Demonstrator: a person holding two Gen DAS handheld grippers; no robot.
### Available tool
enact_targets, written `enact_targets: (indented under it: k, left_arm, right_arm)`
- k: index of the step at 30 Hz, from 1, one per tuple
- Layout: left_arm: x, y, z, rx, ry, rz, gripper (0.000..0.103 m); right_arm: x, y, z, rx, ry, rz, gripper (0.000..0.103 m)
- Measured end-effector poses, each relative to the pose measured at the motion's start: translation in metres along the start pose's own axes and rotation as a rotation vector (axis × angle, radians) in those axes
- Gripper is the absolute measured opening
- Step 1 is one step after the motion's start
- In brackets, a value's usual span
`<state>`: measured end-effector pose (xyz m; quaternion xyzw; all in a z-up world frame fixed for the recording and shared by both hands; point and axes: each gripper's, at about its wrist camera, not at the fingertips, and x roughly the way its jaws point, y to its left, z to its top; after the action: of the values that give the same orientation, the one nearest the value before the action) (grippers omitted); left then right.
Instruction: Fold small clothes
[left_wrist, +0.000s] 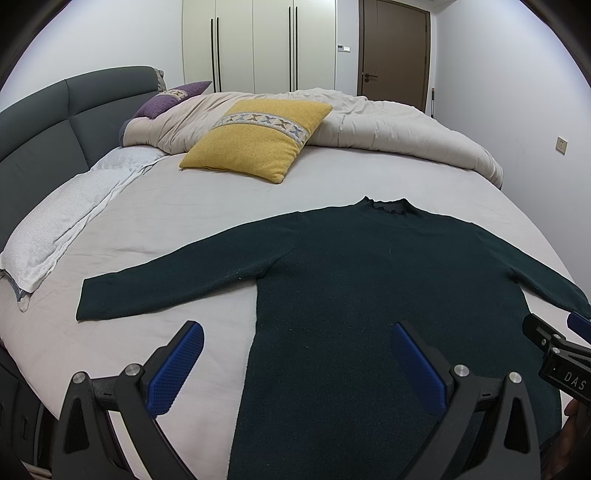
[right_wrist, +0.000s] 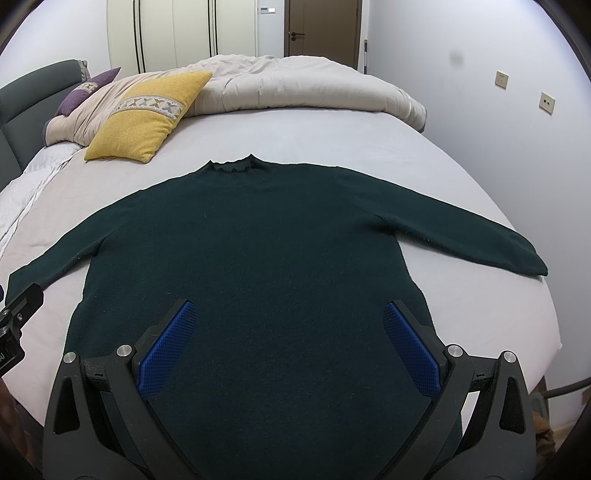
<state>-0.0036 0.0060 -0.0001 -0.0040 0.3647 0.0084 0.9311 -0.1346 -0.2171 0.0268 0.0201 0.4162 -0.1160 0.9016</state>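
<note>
A dark green long-sleeved sweater (left_wrist: 351, 277) lies flat on the bed, collar away from me, both sleeves spread out to the sides. It also shows in the right wrist view (right_wrist: 266, 240). My left gripper (left_wrist: 297, 332) is open and empty, above the sweater's lower left edge. My right gripper (right_wrist: 288, 314) is open and empty, above the sweater's lower body. The right gripper's body shows at the right edge of the left wrist view (left_wrist: 554, 350); the left gripper's body shows at the left edge of the right wrist view (right_wrist: 18, 314).
The bed has a pale grey sheet (left_wrist: 184, 229). A yellow cushion (left_wrist: 258, 140), a purple cushion (left_wrist: 170, 98) and a bunched beige duvet (left_wrist: 388, 122) lie at the far side. A white towel (left_wrist: 66, 221) lies left. A grey headboard (left_wrist: 44, 129) is left; wardrobes and a door are behind.
</note>
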Motion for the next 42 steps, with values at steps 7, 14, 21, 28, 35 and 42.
enact_targets:
  k: [7,14,21,28,35,42]
  left_arm:
    - [0.0001,-0.0005,0.0000,0.000,0.000,0.000,0.103]
    - [0.0001,-0.0008,0.0000,0.000,-0.001,0.001,0.103]
    - [0.0013,0.0021,-0.0001,-0.001,-0.001,0.000,0.103]
    - [0.0013,0.0018,-0.0001,-0.001,-0.001,0.000,0.103]
    - [0.0013,0.0016,0.0000,0.000,-0.001,0.001,0.103]
    - [0.0010,0.0045,-0.0018,-0.001,0.000,0.001,0.103]
  right_arm:
    - [0.0006,-0.0005,-0.0003,0.001,0.000,0.002,0.103]
    - [0.0009,-0.0008,-0.0002,0.002,0.002,0.002,0.103]
    - [0.0023,-0.0006,-0.0003,0.003,0.003,0.002,0.103]
    - [0.0035,0.0000,-0.0012,0.004,0.005,0.002,0.103]
    - [0.0046,0.0029,-0.0036,0.004,0.008,0.002,0.103]
    - [0.0059,0.0048,-0.0042,0.004,0.011,0.003,0.103]
